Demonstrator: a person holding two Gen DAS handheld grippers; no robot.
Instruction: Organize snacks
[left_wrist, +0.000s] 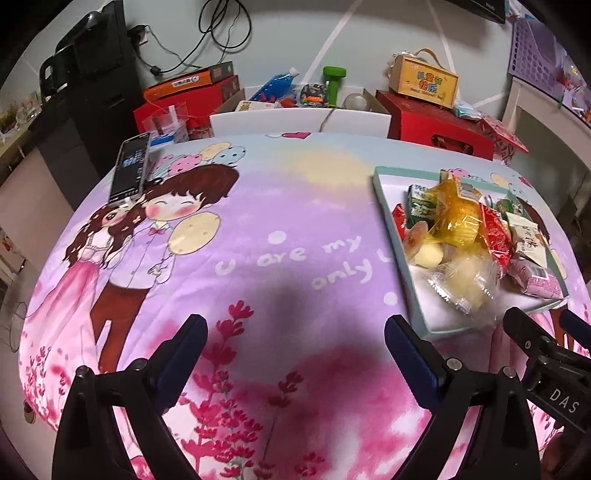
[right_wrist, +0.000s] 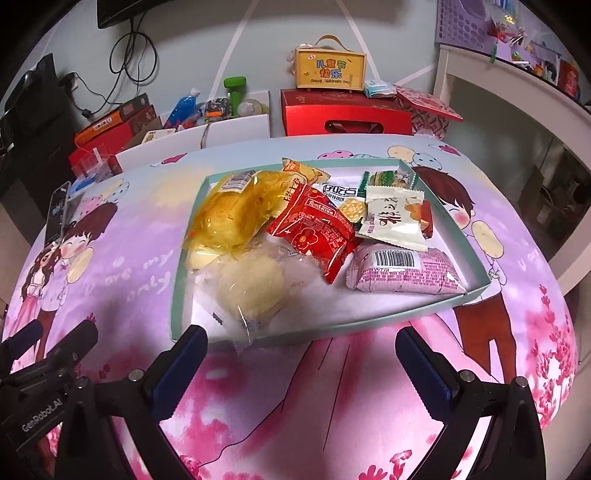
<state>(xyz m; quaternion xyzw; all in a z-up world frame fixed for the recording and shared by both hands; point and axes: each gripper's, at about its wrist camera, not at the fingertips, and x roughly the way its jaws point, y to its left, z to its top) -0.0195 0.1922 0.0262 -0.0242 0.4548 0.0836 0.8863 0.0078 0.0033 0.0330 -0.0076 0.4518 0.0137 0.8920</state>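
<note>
A shallow teal-rimmed tray (right_wrist: 332, 328) lies on the cartoon-print tablecloth and holds a heap of wrapped snacks. Among them are a yellow packet (right_wrist: 236, 210), a red packet (right_wrist: 314, 232), a white packet (right_wrist: 391, 218), a purple packet with a barcode (right_wrist: 402, 273) and a clear-wrapped pale bun (right_wrist: 251, 288). My right gripper (right_wrist: 301, 339) is open and empty just in front of the tray's near edge. My left gripper (left_wrist: 295, 332) is open and empty over bare cloth, left of the tray (left_wrist: 436, 306). Each gripper shows at the edge of the other's view.
A phone on a stand (left_wrist: 129, 166) is at the table's far left. Behind the table are white open boxes (left_wrist: 295, 122) of odds and ends, red gift boxes (left_wrist: 439, 125) and a yellow handled box (left_wrist: 428, 79). A white shelf (right_wrist: 517, 85) stands right.
</note>
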